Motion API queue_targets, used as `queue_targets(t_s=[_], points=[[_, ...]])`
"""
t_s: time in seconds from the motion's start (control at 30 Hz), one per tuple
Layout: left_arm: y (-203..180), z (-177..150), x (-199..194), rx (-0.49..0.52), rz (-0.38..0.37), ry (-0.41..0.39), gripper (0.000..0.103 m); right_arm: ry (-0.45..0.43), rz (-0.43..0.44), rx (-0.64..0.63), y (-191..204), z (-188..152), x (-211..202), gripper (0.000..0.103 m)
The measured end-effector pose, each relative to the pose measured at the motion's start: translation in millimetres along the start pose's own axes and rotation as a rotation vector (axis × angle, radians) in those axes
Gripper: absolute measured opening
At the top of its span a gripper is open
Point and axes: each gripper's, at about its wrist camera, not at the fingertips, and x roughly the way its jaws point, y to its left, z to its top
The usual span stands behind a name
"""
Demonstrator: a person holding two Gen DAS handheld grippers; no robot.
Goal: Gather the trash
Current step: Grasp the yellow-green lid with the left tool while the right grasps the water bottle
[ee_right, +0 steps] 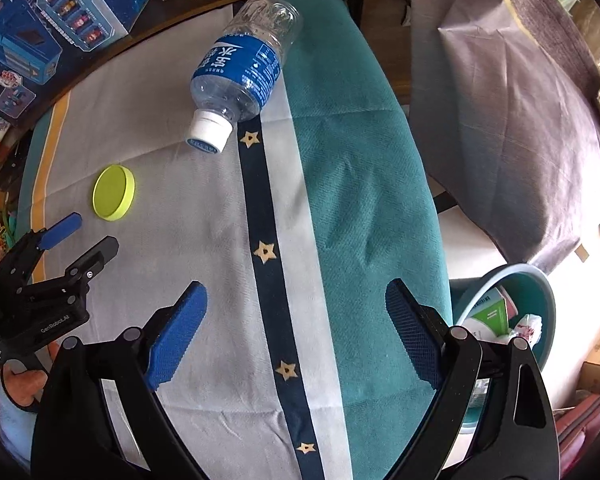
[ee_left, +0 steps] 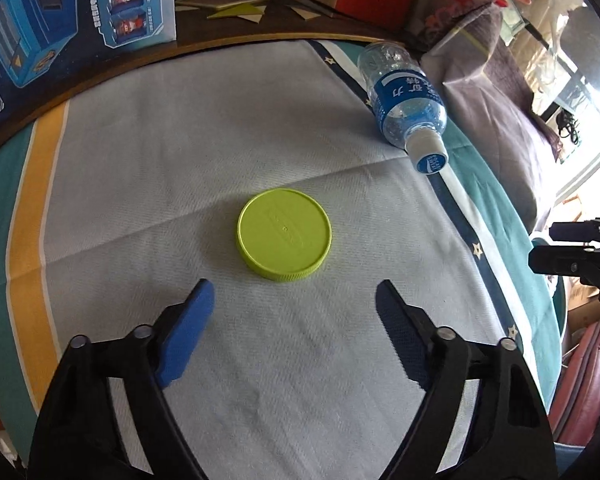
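Note:
A lime-green round lid lies flat on the striped cloth, just ahead of my left gripper, whose blue pads stand open with nothing between them. A clear plastic bottle with a blue label and white cap lies on its side at the cloth's far right. In the right wrist view the bottle lies ahead and to the left, the lid far left. My right gripper hangs open over the dark starred stripe, holding nothing. The left gripper shows at the left edge near the lid.
A teal bin with paper and wrappers in it stands below the table's right edge. A blue toy box stands at the back left. A grey-purple cloth covers something on the right. Paper scraps lie behind the cloth.

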Motion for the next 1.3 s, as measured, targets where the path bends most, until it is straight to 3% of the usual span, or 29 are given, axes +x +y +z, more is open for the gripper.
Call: queue_targets(t_s=[0.2, 0.27, 0.6, 0.9, 1.03, 1.17, 1.3], points=[[-5.5, 13.6, 12.1, 0.041, 0.014, -0.016, 0.075, -0.007, -0.001, -0.015, 7.3, 32.9, 2.1, 0.087], [-9.3, 14.9, 12.7, 0.067, 0.042, -0.041, 0.052, -0.016, 0.000, -0.026, 11.0, 42.8, 0.4, 0.087], [7.0, 42.5, 7.2, -0.009, 0.007, -0.103, 0.052, -0.038, 0.032, -0.015, 22.6, 102.7, 0.9, 0.087], [6.1, 59.3, 8.5, 0.002, 0.005, -0.115, 0.052, 0.005, 0.069, 0.007, 38.9, 149.2, 41.7, 0.087], [7.0, 61.5, 11.1, 0.000, 0.007, -0.111, 0.052, 0.021, 0.072, 0.010, 42.1, 155.5, 58.5, 0.086], [7.5, 62.5, 14.5, -0.006, 0.006, -0.099, 0.052, 0.009, 0.075, 0.010, 41.8, 151.2, 63.6, 0.067], [0.3, 60.2, 12.2, -0.003, 0.007, -0.097, 0.052, -0.013, 0.073, -0.002, 38.7, 137.0, 55.9, 0.067]])
